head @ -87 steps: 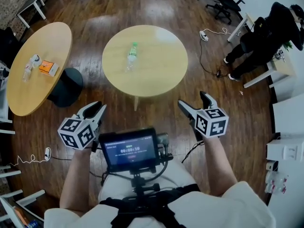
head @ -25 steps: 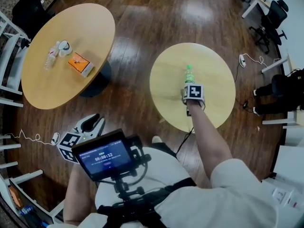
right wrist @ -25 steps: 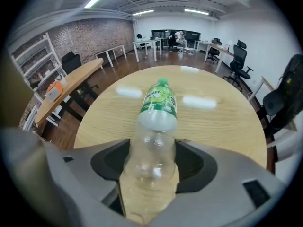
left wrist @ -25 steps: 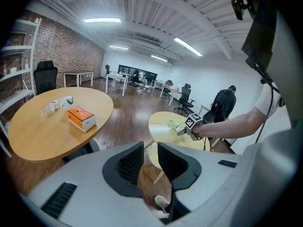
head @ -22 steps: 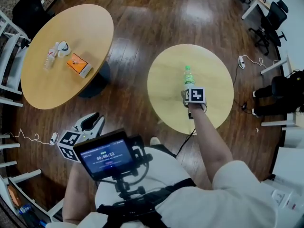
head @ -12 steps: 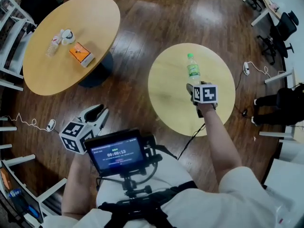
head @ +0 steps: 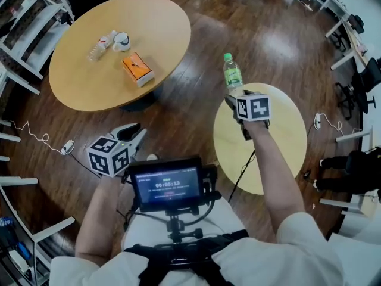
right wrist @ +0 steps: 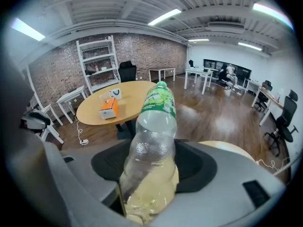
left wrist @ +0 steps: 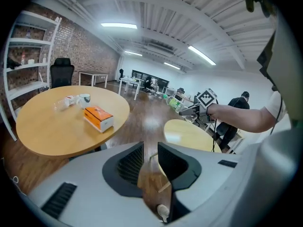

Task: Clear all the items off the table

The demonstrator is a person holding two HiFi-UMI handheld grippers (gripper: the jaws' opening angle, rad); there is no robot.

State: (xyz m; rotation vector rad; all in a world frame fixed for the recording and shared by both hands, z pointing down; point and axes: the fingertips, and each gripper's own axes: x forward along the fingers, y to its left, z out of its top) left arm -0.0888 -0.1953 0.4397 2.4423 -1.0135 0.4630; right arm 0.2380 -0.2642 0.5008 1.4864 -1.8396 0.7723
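Observation:
A clear plastic bottle (head: 231,76) with a green label and cap, part full of yellowish liquid, hangs in the air over the wooden floor. My right gripper (head: 236,98) is shut on its lower body, and the bottle (right wrist: 154,126) fills the right gripper view, standing up between the jaws. It is up off the small round table (head: 280,142), which lies below and to the right. My left gripper (head: 136,134) hangs low by my left side, jaws a narrow gap apart with nothing between them (left wrist: 150,148). From the left gripper view the bottle (left wrist: 174,103) shows far off.
The large round table (head: 77,70) at upper left carries an orange box (head: 137,69), a clear bottle (head: 98,46) and a white cup (head: 121,39). White shelving (head: 24,22) stands left of it. A cable (head: 36,137) lies on the floor. Office chairs (head: 360,82) stand at right.
The right gripper has lifted the bottle off the small table and carried it up and left, toward the large table. The head view has swung. The left gripper shifted slightly.

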